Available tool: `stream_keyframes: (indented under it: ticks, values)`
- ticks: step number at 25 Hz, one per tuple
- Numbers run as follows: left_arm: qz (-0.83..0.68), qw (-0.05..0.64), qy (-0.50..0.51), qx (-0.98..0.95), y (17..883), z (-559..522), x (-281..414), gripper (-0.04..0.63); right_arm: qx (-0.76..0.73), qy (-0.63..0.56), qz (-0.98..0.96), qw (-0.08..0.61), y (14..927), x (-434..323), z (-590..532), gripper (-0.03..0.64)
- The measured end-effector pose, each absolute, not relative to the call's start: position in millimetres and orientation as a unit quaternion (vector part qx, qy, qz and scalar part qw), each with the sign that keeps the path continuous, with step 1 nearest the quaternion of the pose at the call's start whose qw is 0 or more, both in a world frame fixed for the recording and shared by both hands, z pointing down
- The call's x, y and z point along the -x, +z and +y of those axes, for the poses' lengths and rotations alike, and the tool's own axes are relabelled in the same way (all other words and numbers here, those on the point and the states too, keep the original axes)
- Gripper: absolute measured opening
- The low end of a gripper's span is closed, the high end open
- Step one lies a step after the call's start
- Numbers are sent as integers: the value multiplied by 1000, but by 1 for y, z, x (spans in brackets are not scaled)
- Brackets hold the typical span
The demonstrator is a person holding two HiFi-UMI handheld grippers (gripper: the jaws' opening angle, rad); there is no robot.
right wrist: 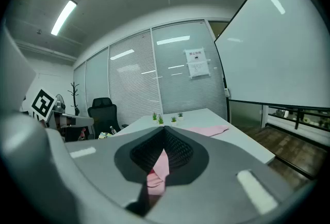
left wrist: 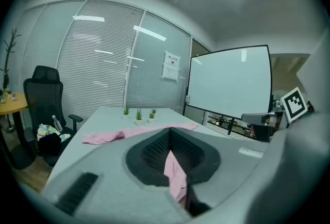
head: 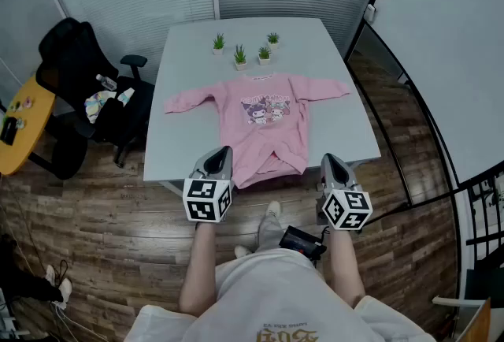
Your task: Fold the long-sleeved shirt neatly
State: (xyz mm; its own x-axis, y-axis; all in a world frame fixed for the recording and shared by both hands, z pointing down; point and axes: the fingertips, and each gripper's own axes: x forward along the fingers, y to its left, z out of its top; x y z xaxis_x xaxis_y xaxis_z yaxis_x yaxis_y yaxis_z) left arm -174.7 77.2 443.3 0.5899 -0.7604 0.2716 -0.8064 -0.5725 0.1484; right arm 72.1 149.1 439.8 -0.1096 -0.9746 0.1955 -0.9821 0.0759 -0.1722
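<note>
The pink long-sleeved shirt (head: pixel 264 124) is lying print-up on the grey table (head: pixel 189 57), sleeves spread. The left gripper (head: pixel 220 157) and right gripper (head: pixel 331 163) are each clamping tight on pink hem cloth at the near edge. The first fold is seemingly getting under way. The next move is calling for lifting both corners evenly and carrying the hem toward the collar, stopping short of the small potted plants (head: pixel 240 57). The gripper views are showing the pinched cloth plainly. The head view is giving the whole layout, though there the right grip is looking doubtful.
</note>
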Motion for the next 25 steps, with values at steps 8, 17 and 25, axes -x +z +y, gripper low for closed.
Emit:
stream_keyframes:
  ticks: [8, 17, 25]
  values:
    - [-438, 128, 89, -885, 439, 82, 171, 6, -672, 117, -731, 25, 436, -72, 156, 11]
    - [-337, 168, 13, -926, 422, 99, 124, 299, -632, 126, -764, -21, 427, -68, 161, 226]
    - [-322, 155, 42, -933, 428, 103, 90, 308, -641, 135, -755, -5, 426, -87, 179, 296]
